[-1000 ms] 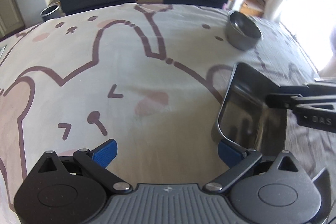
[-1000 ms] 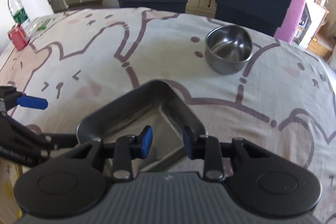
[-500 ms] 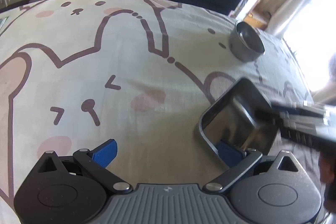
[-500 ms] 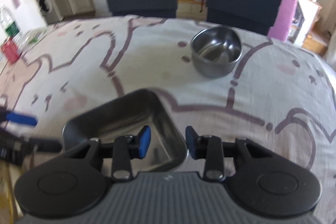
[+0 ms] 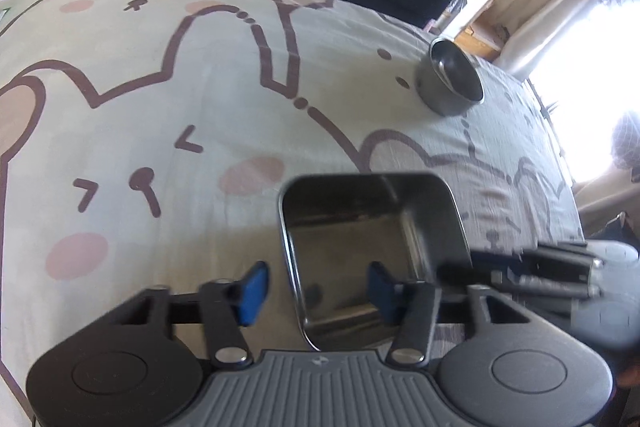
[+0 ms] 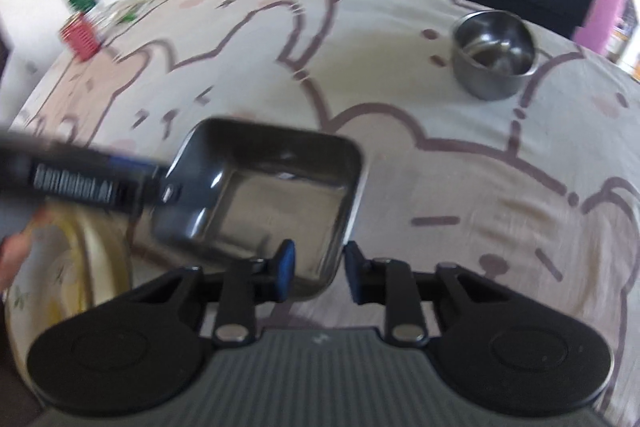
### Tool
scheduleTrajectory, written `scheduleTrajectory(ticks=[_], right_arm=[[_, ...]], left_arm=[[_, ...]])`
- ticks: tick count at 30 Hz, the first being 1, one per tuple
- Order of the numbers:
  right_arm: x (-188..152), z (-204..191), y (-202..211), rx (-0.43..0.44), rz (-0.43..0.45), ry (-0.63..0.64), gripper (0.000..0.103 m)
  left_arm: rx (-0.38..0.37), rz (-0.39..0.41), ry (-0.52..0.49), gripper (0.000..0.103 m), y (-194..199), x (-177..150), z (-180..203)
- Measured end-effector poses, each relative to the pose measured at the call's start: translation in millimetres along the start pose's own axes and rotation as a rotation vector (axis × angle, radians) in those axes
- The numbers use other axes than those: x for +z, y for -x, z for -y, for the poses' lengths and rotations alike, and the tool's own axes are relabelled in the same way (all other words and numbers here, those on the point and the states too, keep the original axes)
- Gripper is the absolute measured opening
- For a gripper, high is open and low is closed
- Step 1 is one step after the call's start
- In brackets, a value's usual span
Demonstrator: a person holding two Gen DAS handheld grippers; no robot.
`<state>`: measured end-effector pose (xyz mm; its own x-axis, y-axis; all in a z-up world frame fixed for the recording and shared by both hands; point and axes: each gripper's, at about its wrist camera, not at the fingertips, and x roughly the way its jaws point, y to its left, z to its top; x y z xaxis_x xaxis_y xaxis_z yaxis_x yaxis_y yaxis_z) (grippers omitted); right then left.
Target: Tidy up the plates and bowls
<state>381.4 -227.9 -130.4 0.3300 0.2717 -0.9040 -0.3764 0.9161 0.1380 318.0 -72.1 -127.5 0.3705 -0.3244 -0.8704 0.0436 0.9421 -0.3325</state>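
Square stainless-steel tray (image 5: 372,247): near desk edge, one wall between the closing, not yet pressing jaws of each of left gripper (image 5: 316,287) and right gripper (image 6: 318,269). Advice: seat pads fully, lift level. Round steel bowl (image 6: 494,53): far right, well apart; cloth-covered desk (image 5: 160,87) between lay open.

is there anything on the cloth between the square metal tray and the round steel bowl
Nothing visible. Only bare printed tablecloth lies between the square tray and the round bowl; the red can stands far off to the side.
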Motion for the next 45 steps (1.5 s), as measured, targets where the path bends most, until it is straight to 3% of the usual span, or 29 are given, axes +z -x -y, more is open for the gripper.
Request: scheduleTrajectory(ticks=[4, 7, 9, 10, 15, 26, 33, 37, 45], right_arm=[[7.1, 4.6, -6.8, -0.040, 0.030, -0.082, 0.016], [11.3, 3.9, -15.1, -0.074, 0.035, -0.110, 0.014], [12.2, 1.0, -19.7, -0.106, 0.037, -0.110, 0.006], [12.1, 0.3, -20.5, -0.123, 0.040, -0.113, 0.005], [7.9, 0.8, -6.3, -0.107, 0.088, -0.126, 0.005], [-34.6, 7.2, 87.7, -0.143, 0.259, -0.217, 0.005], [-82.0, 4.7, 137.7, -0.216, 0.301, -0.222, 0.005], [-110.8, 3.1, 158.0, -0.257, 0.317, -0.219, 0.007], [-139.9, -9.0, 153.6, -0.320, 0.212, -0.171, 0.008]], left_arm=[[0.009, -0.004, 0.004, 0.036, -2.9, -1.6, -0.3], [0.024, -0.003, 0.017, 0.022, -4.4, -0.4, -4.3], [0.028, -0.002, 0.030, 0.009, -4.7, 0.9, -8.8], [0.020, -0.002, 0.045, 0.008, -4.8, 1.7, -12.4], [0.014, 0.060, 0.026, 0.005, 10.4, 4.1, -9.5], [-0.154, 0.150, -0.038, 0.006, 64.2, -25.5, 34.1], [-0.221, 0.097, -0.135, 0.006, 71.4, -65.4, 67.7], [-0.221, 0.061, -0.208, 0.006, 64.0, -85.4, 86.4], [-0.172, -0.040, -0.286, 0.008, 43.3, -111.9, 98.8]])
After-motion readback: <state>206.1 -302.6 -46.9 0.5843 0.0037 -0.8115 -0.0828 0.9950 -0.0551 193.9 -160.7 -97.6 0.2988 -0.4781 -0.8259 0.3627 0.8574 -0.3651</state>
